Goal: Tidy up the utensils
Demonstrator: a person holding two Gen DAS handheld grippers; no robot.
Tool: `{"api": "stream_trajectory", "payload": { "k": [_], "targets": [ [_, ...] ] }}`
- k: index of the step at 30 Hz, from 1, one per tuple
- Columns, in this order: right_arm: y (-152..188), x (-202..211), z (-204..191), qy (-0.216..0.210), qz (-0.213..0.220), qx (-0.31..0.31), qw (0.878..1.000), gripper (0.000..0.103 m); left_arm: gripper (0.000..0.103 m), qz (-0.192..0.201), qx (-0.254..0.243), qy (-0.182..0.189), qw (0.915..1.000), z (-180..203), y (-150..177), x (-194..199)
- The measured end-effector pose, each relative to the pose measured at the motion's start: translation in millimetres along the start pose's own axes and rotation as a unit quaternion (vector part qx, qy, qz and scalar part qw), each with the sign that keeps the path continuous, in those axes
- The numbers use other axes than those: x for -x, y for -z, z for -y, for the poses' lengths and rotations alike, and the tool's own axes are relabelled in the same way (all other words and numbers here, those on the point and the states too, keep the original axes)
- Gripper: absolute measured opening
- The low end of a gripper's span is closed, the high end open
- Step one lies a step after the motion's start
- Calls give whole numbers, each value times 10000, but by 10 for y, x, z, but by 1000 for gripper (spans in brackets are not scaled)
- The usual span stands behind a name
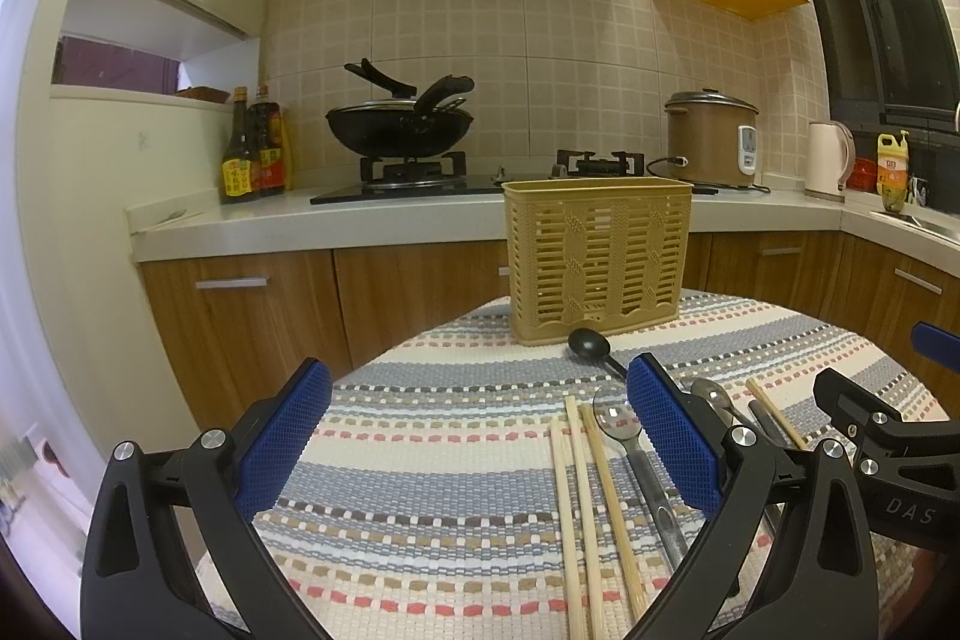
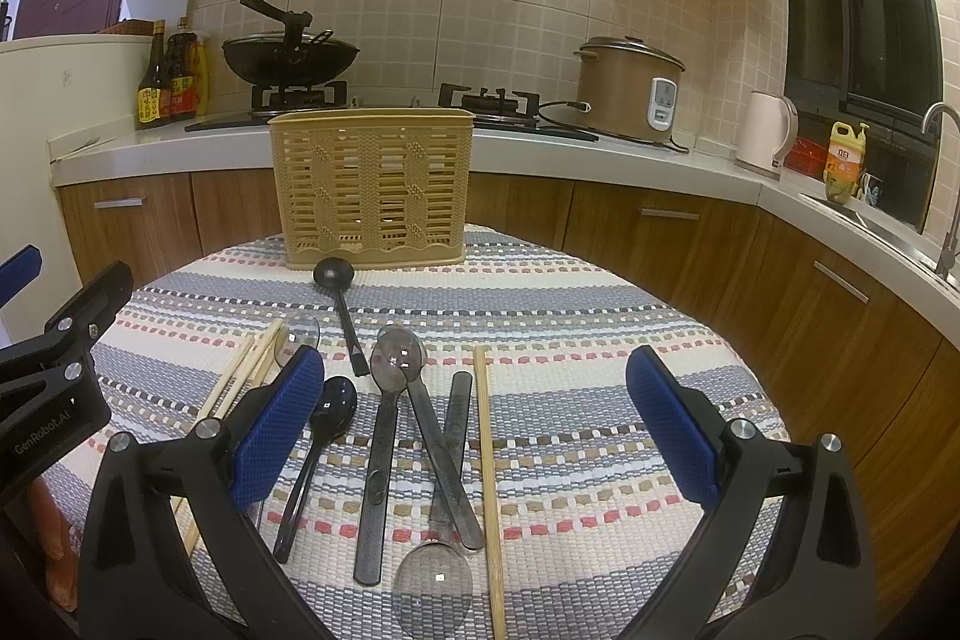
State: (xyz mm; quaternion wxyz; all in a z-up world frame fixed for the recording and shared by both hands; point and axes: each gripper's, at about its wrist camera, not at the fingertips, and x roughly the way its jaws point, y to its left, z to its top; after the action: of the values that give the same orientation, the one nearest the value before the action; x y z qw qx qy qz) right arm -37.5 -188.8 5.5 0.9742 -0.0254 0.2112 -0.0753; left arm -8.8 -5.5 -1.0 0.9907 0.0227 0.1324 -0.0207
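The left gripper [image 1: 477, 451] hangs over a striped mat [image 1: 444, 436] with its blue pads [image 1: 282, 439] wide apart and nothing between them. At the far end of the mat a tan basket [image 1: 597, 259] stands upright. A black spoon [image 1: 591, 345] lies just before it, and its handle goes behind the right pad. Three chopsticks [image 1: 579, 514] lie side by side near that pad, with a metal spoon [image 1: 636, 454] beside them. The right gripper [image 1: 882, 436] shows at the right edge, too cut off to tell how it stands.
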Motion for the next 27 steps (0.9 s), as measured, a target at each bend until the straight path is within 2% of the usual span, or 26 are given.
{"api": "stream_trajectory", "payload": {
  "k": [8,12,14,16,18,20,21,22,24,25,27],
  "targets": [
    [12,-8,-1,47,-37,-6,10000,96,96,-15,13,-4,10000,-6,2,-7],
    [27,-111,2,359,-295,-2,9989,96,96,-121,103,-12,9999,-43,6,-43],
    [40,-200,-40,444,-530,147,9975,96,96,-262,245,32,9994,-97,6,-87],
    [57,-241,-76,353,-667,295,9967,96,95,-555,372,121,9977,-149,5,-180],
    [47,-248,-75,225,-755,351,9963,96,92,-1072,507,378,9922,-208,-9,-340],
    [42,-326,-54,-6,-1108,342,9933,96,87,-1703,722,921,9784,-270,-48,-541],
    [32,-375,-4,-268,-1342,240,9903,96,86,-1955,841,1225,9694,-298,-76,-632],
    [15,-407,65,-519,-1509,89,9872,96,85,-2267,991,1627,9552,-326,-118,-763],
    [-57,-443,176,-697,-1704,-84,9829,95,84,-2575,1138,2113,9360,-341,-206,-938],
    [-102,-459,226,-760,-1752,-138,9815,94,83,-2741,1180,2304,9262,-329,-266,-1058],
    [-214,-490,343,-912,-1828,-219,9787,91,80,-2997,1229,2409,9149,-264,-354,-1296]
  ]
}}
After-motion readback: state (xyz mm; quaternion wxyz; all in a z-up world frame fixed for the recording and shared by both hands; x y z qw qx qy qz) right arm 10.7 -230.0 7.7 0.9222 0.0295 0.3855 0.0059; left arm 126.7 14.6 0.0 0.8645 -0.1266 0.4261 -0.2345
